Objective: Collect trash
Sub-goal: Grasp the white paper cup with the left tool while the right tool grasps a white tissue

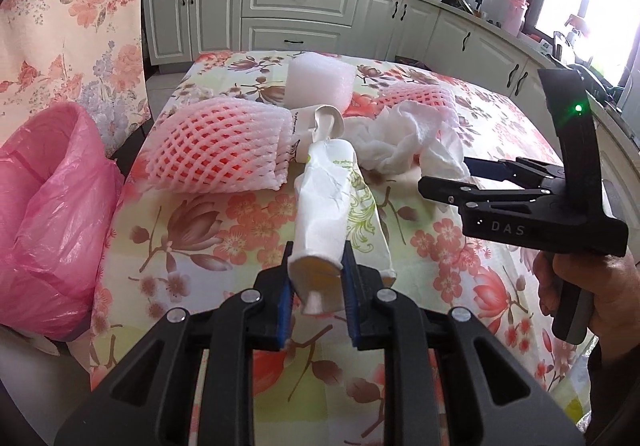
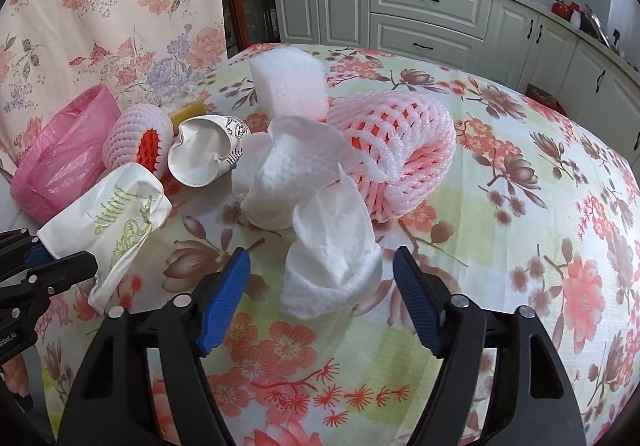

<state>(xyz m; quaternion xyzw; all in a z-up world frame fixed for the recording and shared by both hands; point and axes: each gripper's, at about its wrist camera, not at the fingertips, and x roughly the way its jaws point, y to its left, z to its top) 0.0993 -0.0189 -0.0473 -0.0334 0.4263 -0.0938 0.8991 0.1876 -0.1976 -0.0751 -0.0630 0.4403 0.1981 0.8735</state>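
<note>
**Crushed cup clamped, tissue between open jaws**

The left gripper [image 1: 318, 278] is clamped on the near end of a crushed paper cup [image 1: 324, 205], white with green print; its blue pads press both sides of the squashed base, and the cup juts away from the jaws over the floral tablecloth [image 1: 440, 278]. In the right wrist view the same cup [image 2: 108, 217] shows at the left edge, held by the black fingers there.

The right gripper [image 2: 320, 294] stands partly open, its jaws apart on either side of a crumpled white tissue [image 2: 332, 270] that lies on the cloth; the pads do not touch it (a clear gap shows on each side). In the left wrist view this gripper [image 1: 452, 181] reaches in from the right, held by a hand [image 1: 592, 298].

Farther off lie a second crushed paper cup [image 2: 204, 153], a pink foam fruit net [image 2: 400, 149] touching the tissue heap, another foam net [image 1: 224, 149] to the left, and a white foam block [image 2: 290, 85] at the far side. A pink plastic bag [image 1: 52, 213] hangs open beside the table's left edge.
</note>
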